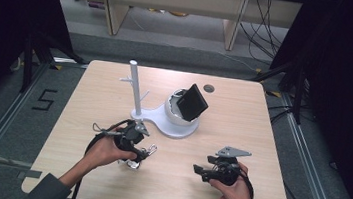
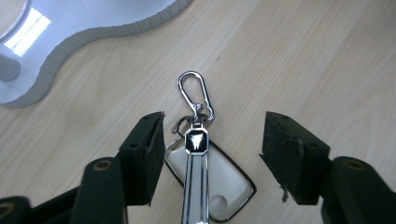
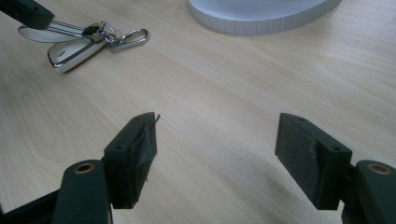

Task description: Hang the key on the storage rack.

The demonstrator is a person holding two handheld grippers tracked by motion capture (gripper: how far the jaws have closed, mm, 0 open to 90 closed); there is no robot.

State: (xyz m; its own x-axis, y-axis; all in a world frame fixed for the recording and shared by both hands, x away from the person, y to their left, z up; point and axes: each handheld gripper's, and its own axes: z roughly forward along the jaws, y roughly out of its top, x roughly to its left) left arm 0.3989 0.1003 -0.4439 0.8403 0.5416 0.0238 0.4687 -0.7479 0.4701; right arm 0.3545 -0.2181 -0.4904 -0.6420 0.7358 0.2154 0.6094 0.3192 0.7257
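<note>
Left gripper [image 2: 210,154] jaws apart, astride keys [image 2: 201,163], long axis running along jaws, pads not pressing

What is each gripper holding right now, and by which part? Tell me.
Nothing is gripped. The left gripper straddles the key fob on the table, its pads apart from the fob. The right gripper is open above bare wood.

Each hand carries a black two-jaw claw — left claw [image 1: 141,158], right claw [image 1: 198,170] — with square, scuffed pads [image 2: 148,151], brass-ringed screw holes and trailing black cables; a grey three-cornered plate [image 1: 233,152] tops the right. A dark grey sleeve [image 1: 48,191] covers the left forearm.
</note>
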